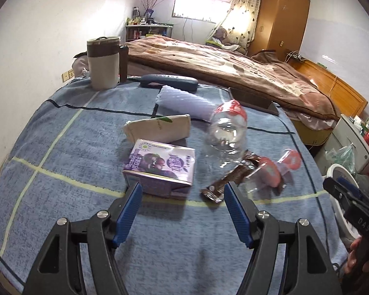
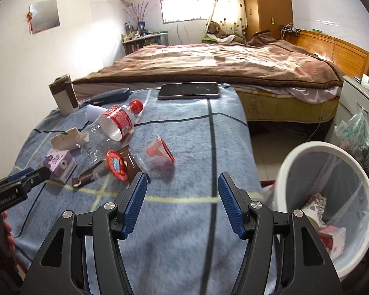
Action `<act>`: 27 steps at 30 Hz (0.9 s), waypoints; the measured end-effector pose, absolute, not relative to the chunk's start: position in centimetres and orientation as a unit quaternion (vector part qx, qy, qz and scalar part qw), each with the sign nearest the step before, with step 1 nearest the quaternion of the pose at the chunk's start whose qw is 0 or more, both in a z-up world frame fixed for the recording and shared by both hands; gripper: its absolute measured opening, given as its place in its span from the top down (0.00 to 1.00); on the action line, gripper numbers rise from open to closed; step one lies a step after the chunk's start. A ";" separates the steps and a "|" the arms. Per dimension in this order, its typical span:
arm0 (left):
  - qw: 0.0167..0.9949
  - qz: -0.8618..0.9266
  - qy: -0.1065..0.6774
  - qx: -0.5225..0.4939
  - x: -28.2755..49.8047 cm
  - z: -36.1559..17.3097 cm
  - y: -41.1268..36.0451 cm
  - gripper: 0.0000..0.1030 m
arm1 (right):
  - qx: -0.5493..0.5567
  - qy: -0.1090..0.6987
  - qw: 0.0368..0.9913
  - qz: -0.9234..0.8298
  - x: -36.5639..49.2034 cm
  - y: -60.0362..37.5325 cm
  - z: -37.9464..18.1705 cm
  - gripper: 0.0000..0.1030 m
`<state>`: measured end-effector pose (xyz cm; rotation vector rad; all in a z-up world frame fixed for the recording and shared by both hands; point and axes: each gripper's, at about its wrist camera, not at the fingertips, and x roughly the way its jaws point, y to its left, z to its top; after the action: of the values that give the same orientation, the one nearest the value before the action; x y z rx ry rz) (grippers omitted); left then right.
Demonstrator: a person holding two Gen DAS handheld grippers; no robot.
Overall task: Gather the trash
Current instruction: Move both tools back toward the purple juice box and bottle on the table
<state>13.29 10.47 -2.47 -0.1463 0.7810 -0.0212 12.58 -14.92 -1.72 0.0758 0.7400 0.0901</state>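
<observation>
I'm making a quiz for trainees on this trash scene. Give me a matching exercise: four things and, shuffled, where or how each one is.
Things:
1. clear bottle
2. purple carton
3. phone
4. white bin

States:
A. beside the table, on the floor, trash already inside
B. flat at the table's far edge, screen up
C. on its side, red cap on
D. just ahead of the left tool's open fingers

Pairs: 1-C, 2-D, 3-B, 4-A
</observation>
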 end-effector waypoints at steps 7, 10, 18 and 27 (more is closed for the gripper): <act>0.909 -0.014 0.406 -0.090 15.1 -4.2 11.6 0.31 | 0.055 0.386 0.918 0.069 14.5 -13.5 -3.0 0.40; 0.907 -0.012 0.409 -0.098 15.5 -4.5 12.4 0.31 | 0.042 0.392 0.915 0.081 14.8 -12.6 -3.3 0.40; 0.906 0.017 0.409 -0.107 15.4 -4.8 14.9 0.31 | 0.027 0.406 0.908 0.101 15.4 -11.0 -3.8 0.40; 0.903 0.082 0.402 -0.127 13.8 -4.9 19.7 0.31 | 0.030 0.407 0.908 0.098 15.8 -11.2 -4.0 0.40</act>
<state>13.79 19.69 -4.91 -0.2632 0.8312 0.1695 15.79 -11.16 -3.96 0.0627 0.8402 0.2015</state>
